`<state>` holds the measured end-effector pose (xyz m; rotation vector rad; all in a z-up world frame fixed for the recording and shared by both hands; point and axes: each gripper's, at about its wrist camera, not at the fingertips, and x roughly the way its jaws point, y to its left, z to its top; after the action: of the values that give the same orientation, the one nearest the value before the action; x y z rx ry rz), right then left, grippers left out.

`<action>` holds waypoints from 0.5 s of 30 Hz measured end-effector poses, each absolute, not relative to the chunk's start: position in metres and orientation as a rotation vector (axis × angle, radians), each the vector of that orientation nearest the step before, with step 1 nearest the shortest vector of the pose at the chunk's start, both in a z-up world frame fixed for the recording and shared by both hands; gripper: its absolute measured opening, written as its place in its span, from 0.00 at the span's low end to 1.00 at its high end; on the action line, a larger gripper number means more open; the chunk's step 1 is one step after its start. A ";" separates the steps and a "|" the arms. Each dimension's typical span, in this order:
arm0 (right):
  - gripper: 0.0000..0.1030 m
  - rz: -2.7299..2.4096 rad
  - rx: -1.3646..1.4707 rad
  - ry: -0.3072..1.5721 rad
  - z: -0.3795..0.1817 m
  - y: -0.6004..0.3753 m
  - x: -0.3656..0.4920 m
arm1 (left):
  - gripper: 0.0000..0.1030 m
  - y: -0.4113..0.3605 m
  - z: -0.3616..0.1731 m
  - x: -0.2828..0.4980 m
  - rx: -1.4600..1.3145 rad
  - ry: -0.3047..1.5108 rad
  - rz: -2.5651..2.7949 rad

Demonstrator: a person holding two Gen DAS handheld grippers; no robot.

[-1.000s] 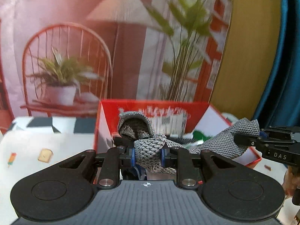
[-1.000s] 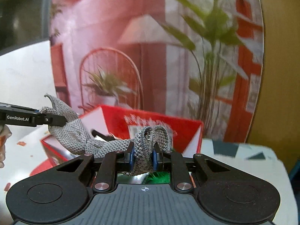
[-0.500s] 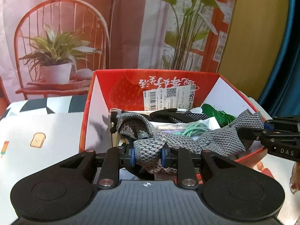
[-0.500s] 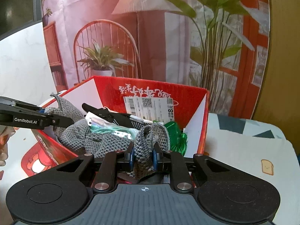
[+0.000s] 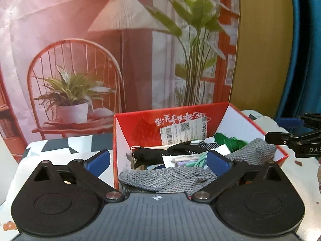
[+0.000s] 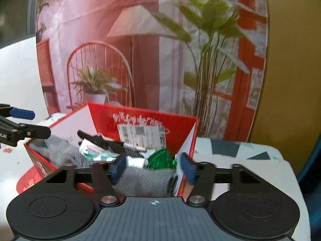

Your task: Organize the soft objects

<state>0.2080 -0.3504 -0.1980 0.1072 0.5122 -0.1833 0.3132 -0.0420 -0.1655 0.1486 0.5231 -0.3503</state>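
Note:
A grey knitted cloth (image 5: pixel 176 177) lies across the front of an open red box (image 5: pixel 144 124), on top of other soft items. My left gripper (image 5: pixel 158 160) is open, its blue pads wide apart, just above the cloth's left end. My right gripper (image 6: pixel 153 167) is open too, over the cloth's other end (image 6: pixel 144 178) inside the box (image 6: pixel 186 124). Each gripper shows at the edge of the other's view: the right one (image 5: pixel 289 132) and the left one (image 6: pixel 26 122), both open and empty.
The box also holds black dotted fabric (image 5: pixel 180 150), a green item (image 5: pixel 228 141), mint cord and white tags. It stands on a white patterned tablecloth (image 5: pixel 60 152). A printed backdrop of a chair, a lamp and plants (image 5: pixel 120 50) rises behind it.
Both grippers lowered the grey cloth into the box and opened, letting it go. The cloth now lies flat in the box instead of hanging between them.

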 end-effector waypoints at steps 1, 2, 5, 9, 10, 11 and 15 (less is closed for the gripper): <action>0.73 -0.188 0.114 0.500 -0.193 -0.350 0.204 | 1.00 -0.042 -0.162 0.310 0.147 0.512 -0.346; 0.78 -0.193 0.121 0.492 -0.188 -0.351 0.201 | 1.00 -0.041 -0.157 0.304 0.148 0.500 -0.336; 0.99 -0.213 0.150 0.463 -0.172 -0.349 0.189 | 1.00 -0.039 -0.143 0.286 0.145 0.466 -0.291; 1.00 -0.208 0.185 0.417 -0.146 -0.338 0.169 | 1.00 -0.033 -0.120 0.259 0.112 0.464 -0.250; 1.00 -0.212 0.190 0.406 -0.140 -0.334 0.164 | 1.00 -0.031 -0.115 0.252 0.108 0.458 -0.241; 1.00 -0.218 0.191 0.399 -0.133 -0.330 0.159 | 1.00 -0.030 -0.108 0.243 0.103 0.452 -0.227; 1.00 -0.268 0.186 0.411 -0.108 -0.307 0.141 | 1.00 -0.021 -0.080 0.210 0.054 0.435 -0.224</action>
<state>0.1412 -0.3070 -0.1084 0.1861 0.4112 -0.2681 0.2101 -0.0210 -0.0805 0.0541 0.4349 -0.2237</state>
